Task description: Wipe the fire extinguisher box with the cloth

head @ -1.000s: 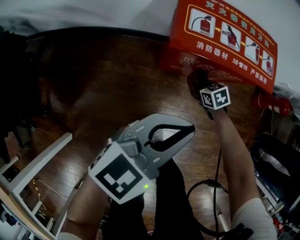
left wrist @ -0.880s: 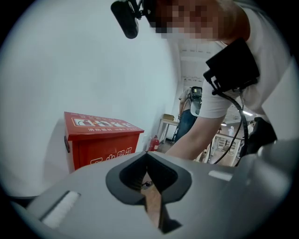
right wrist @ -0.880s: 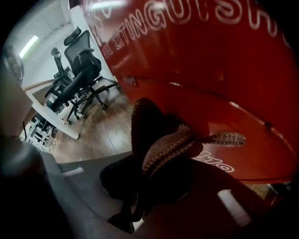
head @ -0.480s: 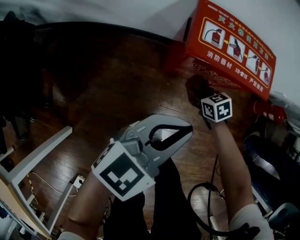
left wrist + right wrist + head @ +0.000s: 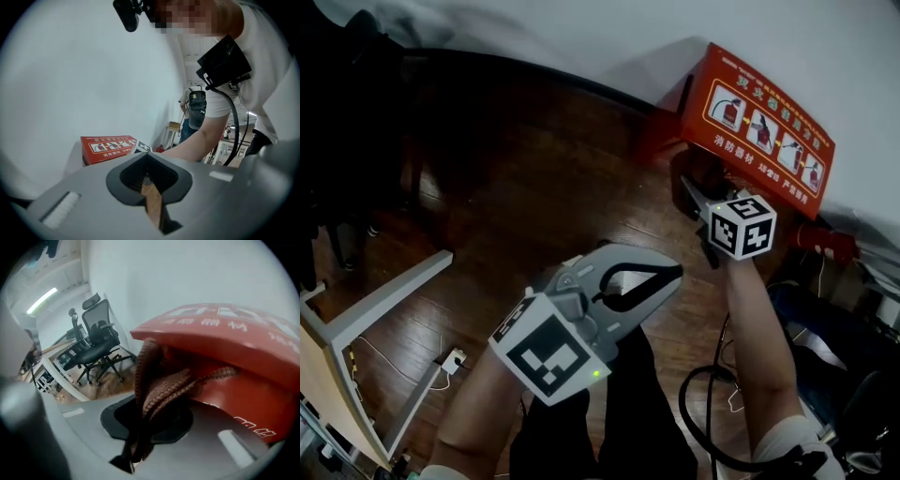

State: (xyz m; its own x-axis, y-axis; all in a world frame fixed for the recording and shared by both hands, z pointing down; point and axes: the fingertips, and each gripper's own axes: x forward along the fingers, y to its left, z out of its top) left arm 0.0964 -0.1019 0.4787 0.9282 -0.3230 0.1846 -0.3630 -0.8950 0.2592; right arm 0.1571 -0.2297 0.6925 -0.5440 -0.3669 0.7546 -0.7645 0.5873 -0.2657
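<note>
Dark wooden floor filled most of the head view. Nearest, at lower centre, the left tongs were closed on nothing. Farther up and right, the right tongs were clamped on a bunched brown cloth, which was pressed against the red fire extinguisher box by the wall at upper right. Only a fold looked pinched, so dragging could pull the cloth free, or shove the unsteadied box.

The cloth is a brown ribbed knit, rough and matt. The box is red, smooth and faintly glossy. The floor is dark wood planking with a sheen. The left gripper and right gripper have matt grey plastic shells.
</note>
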